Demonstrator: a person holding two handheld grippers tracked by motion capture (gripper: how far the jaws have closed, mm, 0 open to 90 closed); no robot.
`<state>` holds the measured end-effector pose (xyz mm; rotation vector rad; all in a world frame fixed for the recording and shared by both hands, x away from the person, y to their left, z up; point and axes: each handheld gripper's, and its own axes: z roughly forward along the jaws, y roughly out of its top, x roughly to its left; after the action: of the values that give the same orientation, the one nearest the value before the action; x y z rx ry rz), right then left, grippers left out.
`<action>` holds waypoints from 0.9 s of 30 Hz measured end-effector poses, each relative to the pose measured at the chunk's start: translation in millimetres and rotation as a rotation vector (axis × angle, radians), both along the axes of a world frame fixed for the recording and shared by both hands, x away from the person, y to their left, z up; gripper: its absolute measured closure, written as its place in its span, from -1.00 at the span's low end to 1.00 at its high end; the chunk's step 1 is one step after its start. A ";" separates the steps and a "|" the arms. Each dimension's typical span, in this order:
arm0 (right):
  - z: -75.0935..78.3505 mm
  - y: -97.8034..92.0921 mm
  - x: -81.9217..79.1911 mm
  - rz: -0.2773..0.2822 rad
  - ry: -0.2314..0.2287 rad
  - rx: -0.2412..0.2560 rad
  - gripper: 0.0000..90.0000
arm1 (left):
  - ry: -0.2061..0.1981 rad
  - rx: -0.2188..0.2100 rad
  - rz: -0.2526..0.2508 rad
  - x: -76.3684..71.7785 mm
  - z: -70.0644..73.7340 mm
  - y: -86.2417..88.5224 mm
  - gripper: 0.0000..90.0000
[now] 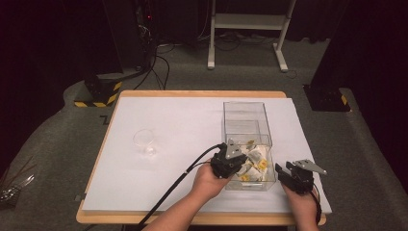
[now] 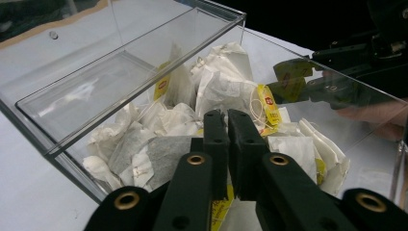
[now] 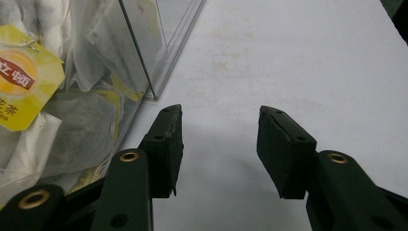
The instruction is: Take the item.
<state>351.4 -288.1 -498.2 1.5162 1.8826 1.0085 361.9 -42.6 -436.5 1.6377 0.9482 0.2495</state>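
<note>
2 tools: left tool (image 2: 227,118) shut above tea bags (image 2: 211,91); right tool (image 3: 219,144) apart beside box (image 3: 144,57).

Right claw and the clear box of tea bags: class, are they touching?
Apart. The right gripper view shows bare white table between the open right claw and the clear box wall.

Yellow tea bag tag (image 3: 25,82), pressed against the inside wall of the clear plastic box (image 3: 144,57), right gripper view: red emblem with white Chinese characters "立顿", and below it dark characters of which "茶" can be read. Yellow tags (image 2: 267,104) among the tea bags (image 2: 221,86), left gripper view: small red emblem, lettering too small to read. High view: no legible text.
</note>
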 end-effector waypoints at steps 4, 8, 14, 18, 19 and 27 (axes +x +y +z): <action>0.0 0.1 0.0 -0.001 0.001 0.000 0.16 | 0.008 -0.029 0.003 0.8 -0.4 1.9 0.98; 0.0 0.0 0.0 0.000 -0.001 -0.001 0.16 | -0.007 -0.028 0.003 -0.8 -0.4 2.6 0.99; 0.0 -0.2 0.0 0.001 0.000 0.000 0.16 | -0.027 -0.062 -0.002 -4.0 5.1 5.7 0.99; 0.0 0.0 0.0 0.001 -0.001 -0.001 0.16 | -0.050 -0.080 -0.008 -5.8 10.9 9.8 0.99; 0.0 0.0 0.0 0.001 -0.002 -0.001 0.16 | -0.054 -0.093 -0.004 -6.4 12.3 10.3 0.99; -0.1 0.5 -0.1 -0.001 0.001 -0.003 0.16 | -0.099 -0.155 -0.002 -10.3 25.9 18.6 0.99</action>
<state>351.3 -287.7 -498.3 1.5161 1.8829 1.0042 351.6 -24.0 -410.6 1.4712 0.8692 0.2474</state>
